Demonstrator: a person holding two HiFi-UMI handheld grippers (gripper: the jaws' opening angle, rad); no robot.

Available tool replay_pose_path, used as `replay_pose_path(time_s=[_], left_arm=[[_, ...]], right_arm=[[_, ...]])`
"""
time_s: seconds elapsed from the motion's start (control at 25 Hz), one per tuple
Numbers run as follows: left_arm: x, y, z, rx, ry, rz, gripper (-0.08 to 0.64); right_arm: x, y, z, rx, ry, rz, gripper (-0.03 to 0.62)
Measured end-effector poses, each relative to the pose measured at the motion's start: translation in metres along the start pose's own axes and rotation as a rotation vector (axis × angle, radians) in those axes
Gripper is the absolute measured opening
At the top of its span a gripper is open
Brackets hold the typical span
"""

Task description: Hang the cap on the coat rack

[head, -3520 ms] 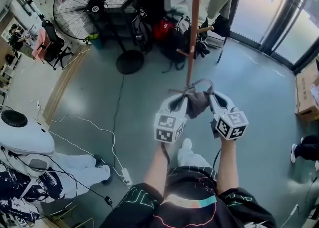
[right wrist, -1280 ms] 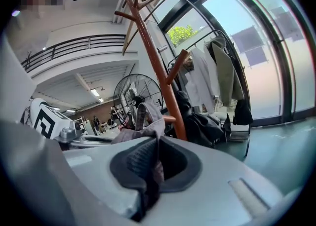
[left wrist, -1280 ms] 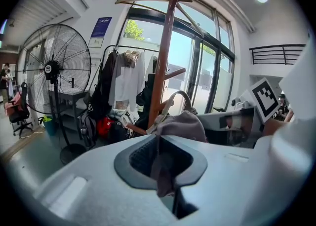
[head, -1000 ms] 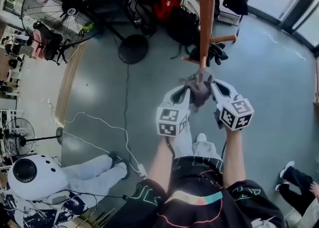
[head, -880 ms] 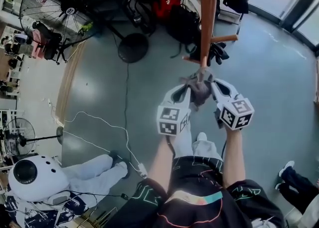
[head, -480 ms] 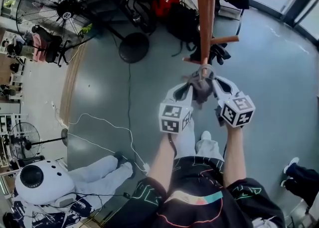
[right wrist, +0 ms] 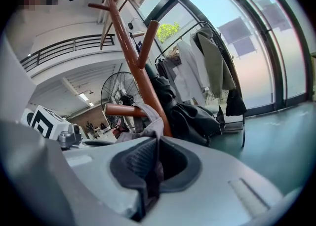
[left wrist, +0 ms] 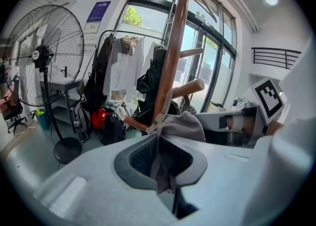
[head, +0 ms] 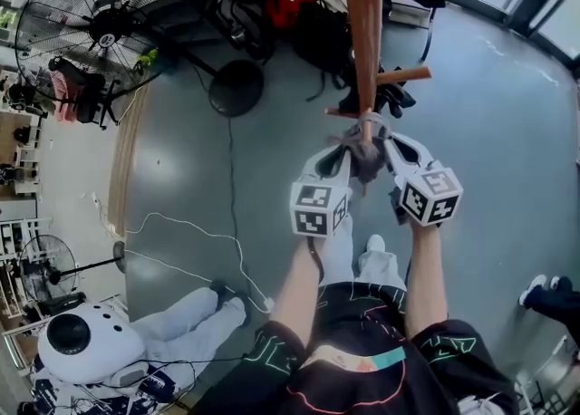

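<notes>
One cap [head: 364, 165] nearer coat rack [head: 365, 33], pinched by left tool [head: 343, 156], right tool [head: 388, 145].

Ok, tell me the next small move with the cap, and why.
Probably lower both grippers slightly to seat the strap on the peg. The left gripper and right gripper are both shut on the cap, whose strap seems draped across that peg.

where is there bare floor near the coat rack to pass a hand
Bare grey floor lies right of the brown wooden rack pole, and left between the black fan base and white cable. Crowded: black and red bags behind the pole.
</notes>
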State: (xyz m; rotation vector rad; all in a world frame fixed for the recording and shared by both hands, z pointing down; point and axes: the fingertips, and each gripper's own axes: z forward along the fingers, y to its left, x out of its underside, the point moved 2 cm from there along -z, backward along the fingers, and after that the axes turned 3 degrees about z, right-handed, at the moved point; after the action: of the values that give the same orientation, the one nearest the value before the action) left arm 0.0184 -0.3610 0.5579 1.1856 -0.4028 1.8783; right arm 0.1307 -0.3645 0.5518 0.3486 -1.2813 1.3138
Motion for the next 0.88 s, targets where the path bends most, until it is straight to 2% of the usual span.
replay_pose_path(time_s=[0.44, 0.68, 0.88], left_arm=[[0.001, 0.005, 0.027, 0.012, 0.016, 0.000, 0.031], [0.007, 0.008, 0.036, -0.030, 0.029, 0.016, 0.051], [0.010, 0.007, 0.022, -0.048, 0.024, 0.016, 0.087]], right_arm=[[0.001, -0.017, 0.017, 0.061, 0.020, 0.008, 0.009], [0.007, -0.021, 0.020, 0.100, 0.032, -0.011, 0.028], [0.006, -0.023, 0.006, 0.113, 0.022, -0.033, 0.058]])
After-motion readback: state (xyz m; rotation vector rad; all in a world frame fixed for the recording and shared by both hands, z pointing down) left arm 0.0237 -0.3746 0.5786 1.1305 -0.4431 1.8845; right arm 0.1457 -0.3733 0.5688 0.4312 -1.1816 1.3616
